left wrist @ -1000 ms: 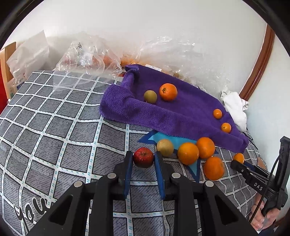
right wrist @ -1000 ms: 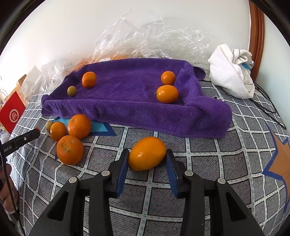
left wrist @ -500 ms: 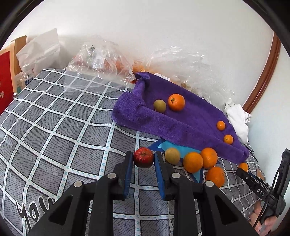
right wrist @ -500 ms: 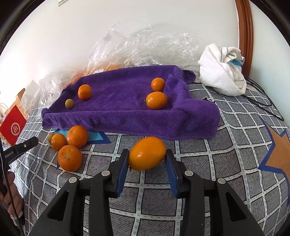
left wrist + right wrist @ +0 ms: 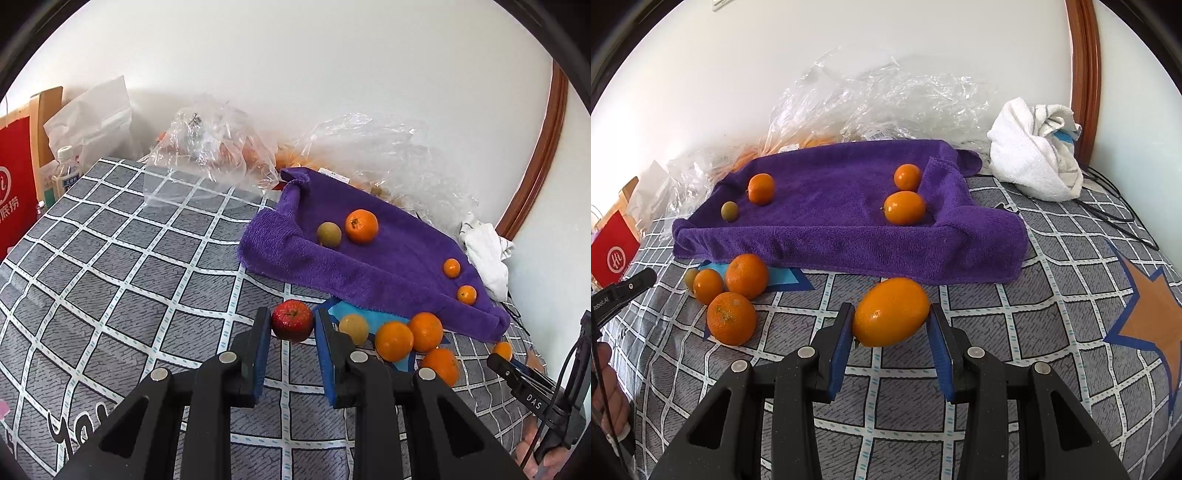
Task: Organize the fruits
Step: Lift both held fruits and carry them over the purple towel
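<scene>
Behind plastic bags (image 5: 221,147) — fruit blurred.

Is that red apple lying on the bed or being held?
Held. The left gripper is shut on the red apple, its blue pads pressing both sides.

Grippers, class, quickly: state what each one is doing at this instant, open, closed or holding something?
Left gripper: closed on the red apple.
Right gripper: closed on the large oval orange fruit.
</scene>
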Demonstrator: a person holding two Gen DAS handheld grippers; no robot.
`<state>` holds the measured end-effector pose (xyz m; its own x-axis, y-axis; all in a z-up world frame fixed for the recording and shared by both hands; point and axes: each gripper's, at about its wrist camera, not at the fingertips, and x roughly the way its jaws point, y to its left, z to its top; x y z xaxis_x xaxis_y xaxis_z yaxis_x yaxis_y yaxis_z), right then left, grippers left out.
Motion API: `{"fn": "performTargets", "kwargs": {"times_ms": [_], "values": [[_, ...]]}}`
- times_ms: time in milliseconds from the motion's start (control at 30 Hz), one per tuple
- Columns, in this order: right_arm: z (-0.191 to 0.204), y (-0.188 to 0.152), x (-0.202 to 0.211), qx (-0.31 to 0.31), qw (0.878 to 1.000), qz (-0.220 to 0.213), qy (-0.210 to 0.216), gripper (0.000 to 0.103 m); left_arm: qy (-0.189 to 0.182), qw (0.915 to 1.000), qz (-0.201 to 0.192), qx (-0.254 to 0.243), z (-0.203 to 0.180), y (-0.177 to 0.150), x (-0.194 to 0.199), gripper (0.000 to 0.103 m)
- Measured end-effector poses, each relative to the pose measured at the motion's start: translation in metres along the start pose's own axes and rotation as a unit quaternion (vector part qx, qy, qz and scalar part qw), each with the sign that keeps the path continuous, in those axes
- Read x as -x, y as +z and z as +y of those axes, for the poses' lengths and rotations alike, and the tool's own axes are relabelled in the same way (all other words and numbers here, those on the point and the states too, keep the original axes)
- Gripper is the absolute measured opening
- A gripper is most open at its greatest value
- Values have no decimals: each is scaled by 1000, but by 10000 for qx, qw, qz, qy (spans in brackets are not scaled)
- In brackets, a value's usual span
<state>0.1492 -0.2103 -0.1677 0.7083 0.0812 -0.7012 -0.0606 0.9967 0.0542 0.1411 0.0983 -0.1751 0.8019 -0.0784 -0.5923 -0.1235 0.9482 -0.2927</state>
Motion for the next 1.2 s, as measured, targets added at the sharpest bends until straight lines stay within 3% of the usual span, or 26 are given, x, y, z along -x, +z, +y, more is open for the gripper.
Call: {"fn": "performTargets", "kwargs": {"times_ms": [333, 633, 967, 1200], "values": [[2, -1, 13, 25, 9999, -143, -1, 40, 62, 9998, -197, -63, -2, 1, 8, 23], [3, 25, 23, 98, 9995, -289, -38, 40, -43, 9996, -287, 15, -6, 13, 15, 23], [2, 69, 19, -54, 9987, -506, -8, 40, 4, 9994, -333, -3, -17, 56, 22, 23], [0, 94, 2, -211, 9982, -558, 113, 40, -27, 9993, -372, -88, -29, 84, 2, 23]]}}
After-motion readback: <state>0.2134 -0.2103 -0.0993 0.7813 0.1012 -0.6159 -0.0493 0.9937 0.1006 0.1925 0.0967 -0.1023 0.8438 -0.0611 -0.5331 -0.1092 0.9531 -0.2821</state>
